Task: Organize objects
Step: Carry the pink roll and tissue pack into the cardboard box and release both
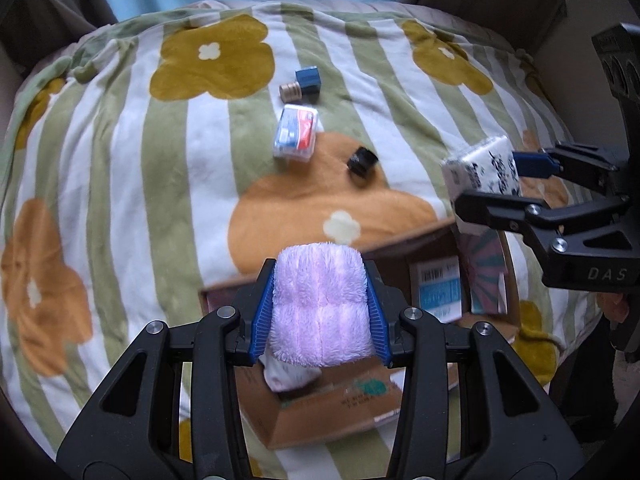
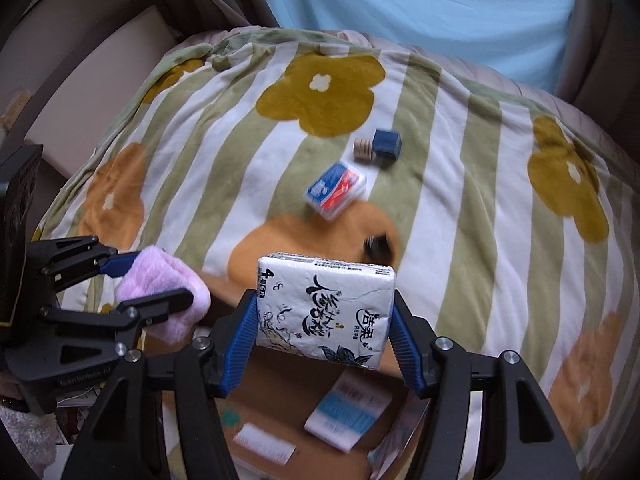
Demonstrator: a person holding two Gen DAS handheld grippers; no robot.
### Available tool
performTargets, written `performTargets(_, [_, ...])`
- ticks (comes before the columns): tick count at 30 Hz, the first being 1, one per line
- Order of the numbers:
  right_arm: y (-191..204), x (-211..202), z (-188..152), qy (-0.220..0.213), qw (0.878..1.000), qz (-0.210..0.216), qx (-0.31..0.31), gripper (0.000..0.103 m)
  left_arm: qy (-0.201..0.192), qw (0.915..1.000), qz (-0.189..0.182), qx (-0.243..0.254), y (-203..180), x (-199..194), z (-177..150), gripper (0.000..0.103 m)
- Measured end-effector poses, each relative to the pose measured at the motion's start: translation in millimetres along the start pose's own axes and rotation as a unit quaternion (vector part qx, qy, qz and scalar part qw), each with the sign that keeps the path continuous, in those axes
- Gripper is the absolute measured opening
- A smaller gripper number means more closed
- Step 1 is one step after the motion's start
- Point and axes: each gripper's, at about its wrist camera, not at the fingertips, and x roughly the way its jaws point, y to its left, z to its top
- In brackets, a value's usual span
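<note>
With the left gripper [image 1: 320,312] clamped on the pink towel [image 1: 320,304] and the right gripper [image 2: 324,320] on the tissue pack [image 2: 324,308], lower both squarely into the cardboard box [image 1: 336,408] just beneath before releasing.

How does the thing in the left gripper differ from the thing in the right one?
The pink towel is fluffy, soft and rolled; the tissue pack is flat-sided, smooth, and white with black printing. Both are clamped between blue finger pads and held above the cardboard box.

black object [image 2: 378,245] blurred, half hidden | cardboard box [image 1: 340,412] contents partly hidden, blurred
</note>
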Motion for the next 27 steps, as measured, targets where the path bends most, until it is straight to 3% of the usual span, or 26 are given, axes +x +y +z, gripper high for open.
performTargets(4, [6.8,1.1,-27.4,0.031,0.999,-0.017,0.028,0.058,0.004,1.0000,-0.006,-0.006,-2.5,2.2,-28.1,0.038])
performTargets(15, [15.2,38.7,-84.8,0.075,0.996,-0.008,0.045,0.058,0.032,0.9994,-0.009,-0.014,-5.7,46.4,-82.5,0.038])
performTargets(27, [11.1,47.4,-75.3,0.076,0.995,-0.012,0.060,0.058,0.030,0.9995,-0.004,0.001,-10.2,50.6,-82.3,0.041])
